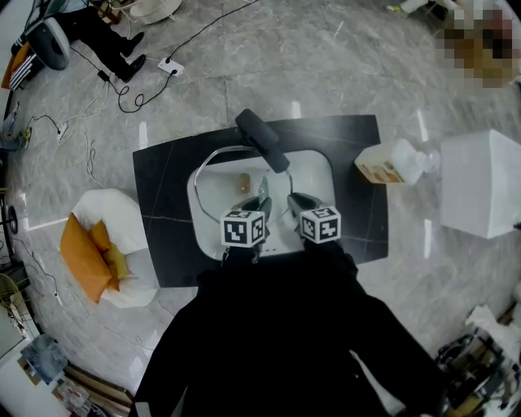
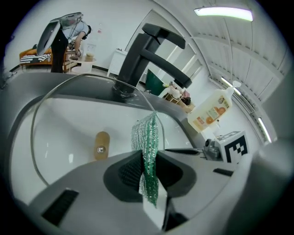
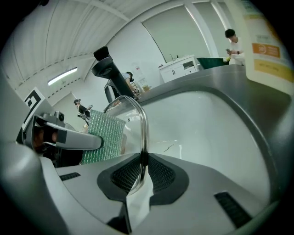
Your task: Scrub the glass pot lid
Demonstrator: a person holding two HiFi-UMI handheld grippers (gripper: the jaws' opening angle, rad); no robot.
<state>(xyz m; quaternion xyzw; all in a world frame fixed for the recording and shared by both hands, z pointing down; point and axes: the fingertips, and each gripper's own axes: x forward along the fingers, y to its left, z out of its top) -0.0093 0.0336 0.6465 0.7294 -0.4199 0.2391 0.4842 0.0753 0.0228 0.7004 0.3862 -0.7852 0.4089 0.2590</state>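
Currently the left gripper (image 2: pixel 148 173) is clamped tight on the green scrub pad (image 2: pixel 147 137). The right gripper (image 3: pixel 141 170) pinches the metal rim of the glass pot lid (image 2: pixel 69 119), which stands on edge in the sink (image 1: pixel 321 175) basin, towards its front edge. I'd brace the rim hard, lay the pad flat on the glass, use short overlapping strokes and work round the knob (image 2: pixel 101 145).

I see bright, even overhead light, ceiling strip lamp (image 2: pixel 223 13) blown out white, pale glare streaks on glossy floor (image 1: pixel 342 73), heavy fisheye bending, black corners, near foreground soft.
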